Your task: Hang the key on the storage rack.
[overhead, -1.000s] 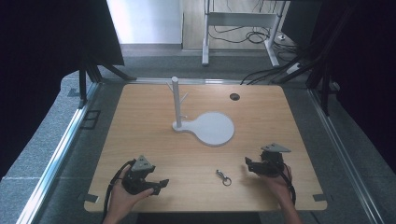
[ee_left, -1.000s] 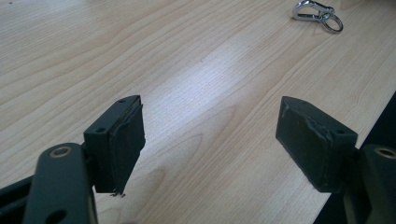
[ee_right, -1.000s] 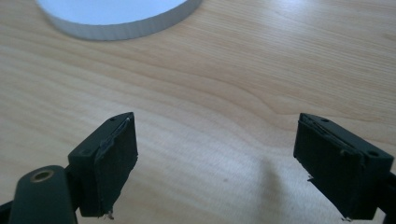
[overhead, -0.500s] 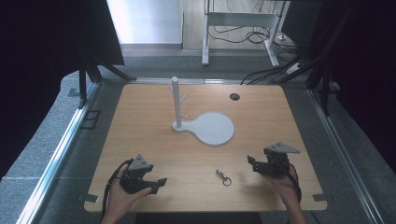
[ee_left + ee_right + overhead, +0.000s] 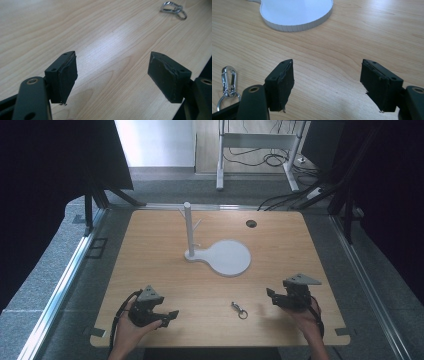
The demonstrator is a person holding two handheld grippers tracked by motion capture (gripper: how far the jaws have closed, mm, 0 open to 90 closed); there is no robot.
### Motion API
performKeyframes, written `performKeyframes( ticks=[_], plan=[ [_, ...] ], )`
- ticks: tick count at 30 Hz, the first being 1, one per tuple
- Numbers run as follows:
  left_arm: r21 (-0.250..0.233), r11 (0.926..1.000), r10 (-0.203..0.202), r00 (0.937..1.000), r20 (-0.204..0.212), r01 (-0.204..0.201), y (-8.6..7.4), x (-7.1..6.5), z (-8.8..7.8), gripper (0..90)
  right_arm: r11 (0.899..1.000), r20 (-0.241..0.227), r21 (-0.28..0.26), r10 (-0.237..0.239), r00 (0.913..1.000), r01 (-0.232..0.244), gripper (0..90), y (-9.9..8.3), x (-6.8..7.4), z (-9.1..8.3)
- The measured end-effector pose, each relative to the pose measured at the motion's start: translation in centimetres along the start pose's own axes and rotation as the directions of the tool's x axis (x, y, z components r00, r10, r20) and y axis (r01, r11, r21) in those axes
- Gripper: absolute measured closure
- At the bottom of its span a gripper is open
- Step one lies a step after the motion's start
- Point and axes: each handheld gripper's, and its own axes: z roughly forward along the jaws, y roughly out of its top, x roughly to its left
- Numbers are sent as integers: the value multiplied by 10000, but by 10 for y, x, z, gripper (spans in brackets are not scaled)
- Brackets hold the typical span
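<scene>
A small metal key clip (image 5: 239, 309) lies flat on the bare wood near the front edge of the table (image 5: 280, 245), about midway between its two front corners and between the two hand-held grippers. The left gripper (image 5: 170, 316) sits close to the front-left corner, its jaws spread wide over empty wood with nothing between them; in the left gripper view the key clip (image 5: 173, 9) lies well ahead of the pads and off to one side. The right gripper (image 5: 270, 296), near the front-right corner, points toward the clip, its jaws also apart and empty, though they have just been closing a little; in the right gripper view the clip (image 5: 227, 83) lies just outside one jaw. Farther back, around the table's middle, stands a white stand (image 5: 227, 257) with a flat round base and an upright post.
</scene>
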Motion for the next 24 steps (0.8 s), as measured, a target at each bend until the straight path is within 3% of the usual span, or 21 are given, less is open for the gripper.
performKeyframes(
  ticks=[5, 9, 15, 24],
  plan=[
    [77, 10000, 42, 10000, 53, -43, 1, -3, 4, 241, 9998, -27, -141, 150, 9999, -150, 312, -2, -3, -6],
    [38, 10000, 33, 10000, 25, -33, 1, -5, 1, 240, 9999, -79, -63, -128, 9999, 127, 352, 1, -1, -7],
    [-181, 9998, -108, 9999, -71, 106, 1, -1, -7, 240, 9987, -545, 177, -465, 9974, 476, 388, 9, 2, -7],
    [-243, 9997, -23, 10000, 91, 25, 1, -4, -9, 240, 9866, -1150, 1145, -1032, 9880, 1164, 437, 34, 13, -10]
  ],
)
